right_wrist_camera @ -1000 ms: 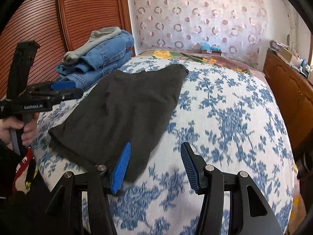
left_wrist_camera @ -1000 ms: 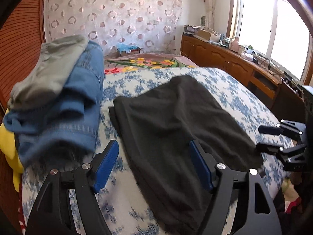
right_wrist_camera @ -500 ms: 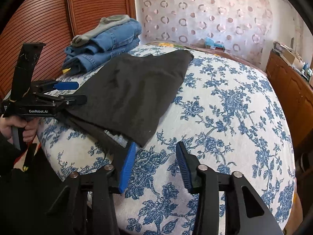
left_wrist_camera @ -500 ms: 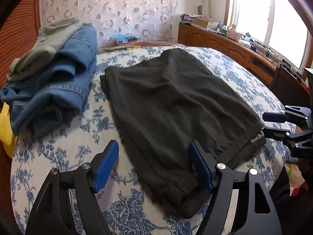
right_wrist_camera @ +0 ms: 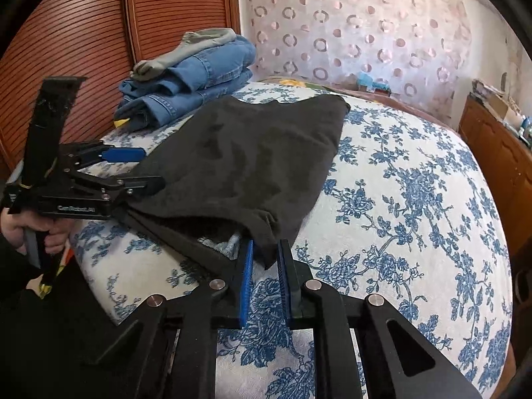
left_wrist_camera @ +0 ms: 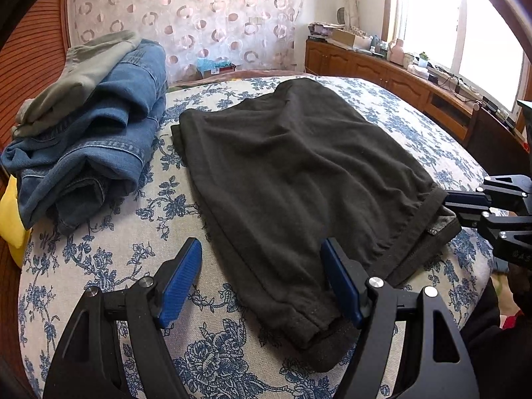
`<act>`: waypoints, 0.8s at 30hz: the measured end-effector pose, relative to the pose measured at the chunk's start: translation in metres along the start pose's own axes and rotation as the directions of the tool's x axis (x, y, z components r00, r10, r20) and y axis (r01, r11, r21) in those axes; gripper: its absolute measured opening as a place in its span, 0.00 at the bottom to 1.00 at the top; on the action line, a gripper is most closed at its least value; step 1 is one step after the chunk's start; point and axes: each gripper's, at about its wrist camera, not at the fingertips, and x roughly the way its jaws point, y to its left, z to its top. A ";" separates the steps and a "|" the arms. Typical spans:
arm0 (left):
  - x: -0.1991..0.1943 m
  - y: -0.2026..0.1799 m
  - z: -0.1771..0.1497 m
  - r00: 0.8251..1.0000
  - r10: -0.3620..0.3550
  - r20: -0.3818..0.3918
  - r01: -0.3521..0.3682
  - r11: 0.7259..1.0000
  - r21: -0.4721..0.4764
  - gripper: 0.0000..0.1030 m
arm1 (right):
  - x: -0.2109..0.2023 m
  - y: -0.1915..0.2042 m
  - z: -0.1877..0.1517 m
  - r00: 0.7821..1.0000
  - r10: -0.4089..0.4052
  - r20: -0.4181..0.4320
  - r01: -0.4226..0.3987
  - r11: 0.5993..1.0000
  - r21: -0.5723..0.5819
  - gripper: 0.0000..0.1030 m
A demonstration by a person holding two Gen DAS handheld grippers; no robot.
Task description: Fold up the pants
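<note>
Black pants (left_wrist_camera: pixel 299 173) lengthwise, waistband near; right gripper (right_wrist_camera: pixel 266 259) closing on corner; left gripper (left_wrist_camera: pixel 262 282) released.

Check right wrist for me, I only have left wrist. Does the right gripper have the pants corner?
Observer: Its jaws are closing. The near corner of the black pants fills the gap between the right gripper pads.
Operator: Left gripper on cloth?
Observer: Seen from the side, the left gripper is open. Its nearer finger sits at the pants' edge, and I cannot tell whether it touches.
Operator: Grip on the left handle?
Observer: A hand wraps it, below the bedspread edge.
</note>
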 end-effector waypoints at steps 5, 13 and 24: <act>0.000 0.001 0.000 1.000 -0.001 0.002 0.001 1.000 -0.009 0.73 | 0.005 0.003 0.001 1.000 -0.002 -0.006 0.002 1.000 0.011 0.16; 0.000 0.000 -0.001 1.000 0.003 0.000 -0.003 1.000 -0.006 0.73 | 0.003 0.001 0.001 1.000 0.023 0.008 -0.023 0.999 0.029 0.06; 0.002 0.001 -0.001 1.000 -0.003 -0.003 0.003 1.000 -0.010 0.73 | -0.026 -0.008 -0.022 0.995 0.099 -0.016 -0.098 0.993 0.060 0.02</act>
